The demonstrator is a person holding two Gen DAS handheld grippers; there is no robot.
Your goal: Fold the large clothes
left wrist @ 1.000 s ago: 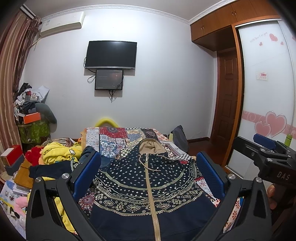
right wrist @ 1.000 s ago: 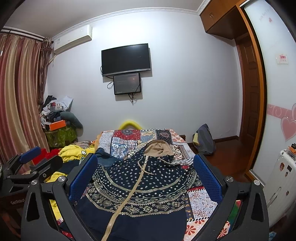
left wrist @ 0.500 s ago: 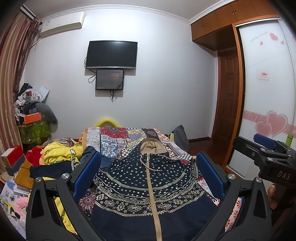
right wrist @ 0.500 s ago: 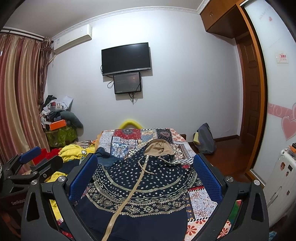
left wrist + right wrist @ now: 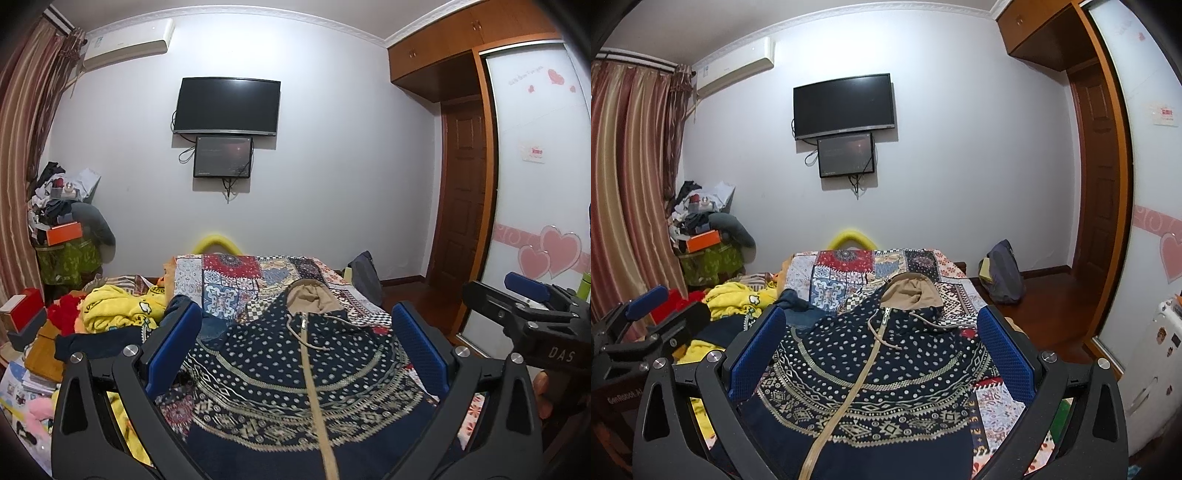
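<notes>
A navy hooded jacket (image 5: 295, 373) (image 5: 871, 373) with beige dots, bands and a beige zipper lies spread front-up on the patchwork bed cover (image 5: 236, 277) (image 5: 849, 269). Its tan-lined hood (image 5: 314, 297) (image 5: 910, 291) points toward the far wall. My left gripper (image 5: 297, 354) hovers open above the jacket's lower half, nothing between its blue pads. My right gripper (image 5: 882, 350) is open too, above the same area, and shows at the right edge of the left wrist view (image 5: 528, 314). The left gripper also shows at the left of the right wrist view (image 5: 646, 325).
A pile of yellow, red and dark clothes (image 5: 110, 314) (image 5: 738, 299) lies left of the jacket. A cluttered stand (image 5: 62, 240) sits by the curtain. A grey bag (image 5: 1003, 273) leans on the floor at the right, near the wooden door (image 5: 461, 206) and sliding wardrobe (image 5: 535, 166).
Both grippers have shifted only slightly; the jacket sits a touch differently in each view. Nothing was taken hold of or let go.
</notes>
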